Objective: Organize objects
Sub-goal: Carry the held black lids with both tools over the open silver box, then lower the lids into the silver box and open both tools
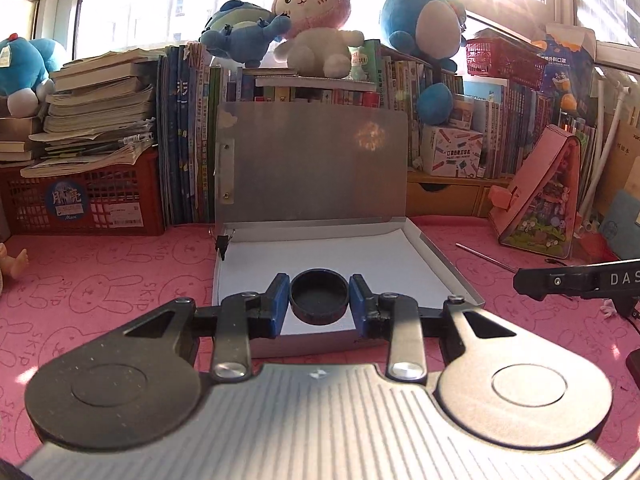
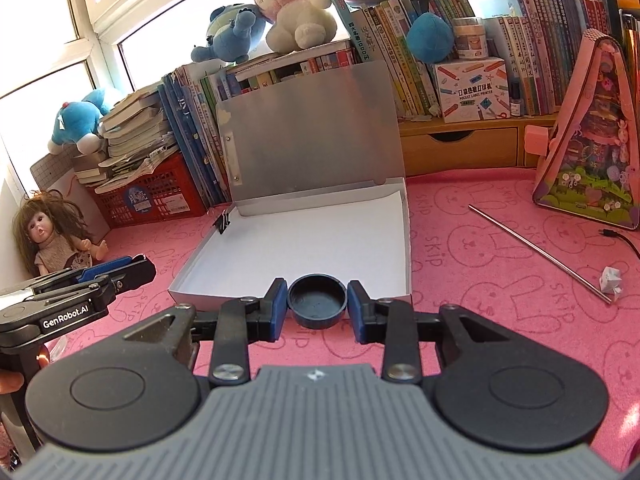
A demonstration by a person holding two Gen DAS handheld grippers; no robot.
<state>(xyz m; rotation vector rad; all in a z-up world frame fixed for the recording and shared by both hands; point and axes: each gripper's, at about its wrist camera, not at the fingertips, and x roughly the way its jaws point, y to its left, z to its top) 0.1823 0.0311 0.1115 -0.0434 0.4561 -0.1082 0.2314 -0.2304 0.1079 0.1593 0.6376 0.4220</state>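
Each gripper holds a round black cap. My left gripper (image 1: 319, 300) is shut on a black cap (image 1: 319, 298), held over the near part of the open silver box (image 1: 448, 264) with white paper inside. My right gripper (image 2: 317, 302) is shut on another black cap (image 2: 317, 300), just at the near edge of the same box (image 2: 406, 240). A black binder clip (image 2: 222, 222) sits on the box's far left corner. The left gripper also shows at the left of the right wrist view (image 2: 116, 268); the right gripper's body shows at the right of the left wrist view (image 1: 576, 280).
The box lid (image 1: 312, 160) stands upright against rows of books with plush toys on top. A red crate (image 1: 80, 200) with stacked books is left. A doll (image 2: 52, 240) sits far left. A metal rod (image 2: 540, 254), crumpled paper (image 2: 610, 280) and a pink toy box (image 2: 592, 140) lie right.
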